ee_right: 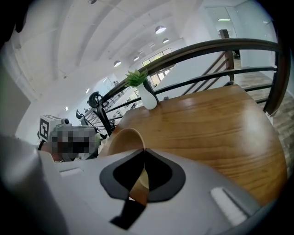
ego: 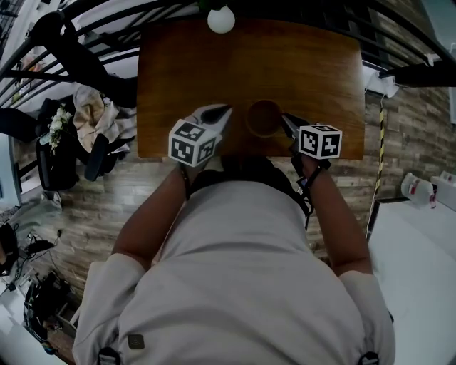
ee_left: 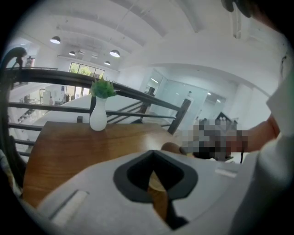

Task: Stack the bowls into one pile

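Note:
A brown wooden bowl [ego: 263, 117] stands near the front edge of the wooden table [ego: 185, 71]. Whether it is a single bowl or several nested I cannot tell. My right gripper [ego: 285, 120] is at the bowl's right rim. In the right gripper view the jaws of the right gripper [ee_right: 144, 150] are closed with the bowl [ee_right: 120, 140] rim running in between them. My left gripper [ego: 225, 110] lies just left of the bowl, apart from it. In the left gripper view the left gripper [ee_left: 153, 155] is shut on nothing, and the bowl [ee_left: 171, 147] shows beyond its tips.
A white vase [ego: 221, 19] with a green plant stands at the table's far edge, also seen as the vase [ee_left: 98, 117] and the vase [ee_right: 148, 98]. A dark metal railing [ee_left: 69, 78] runs behind the table. Clutter lies on the floor [ego: 78, 121] to the left.

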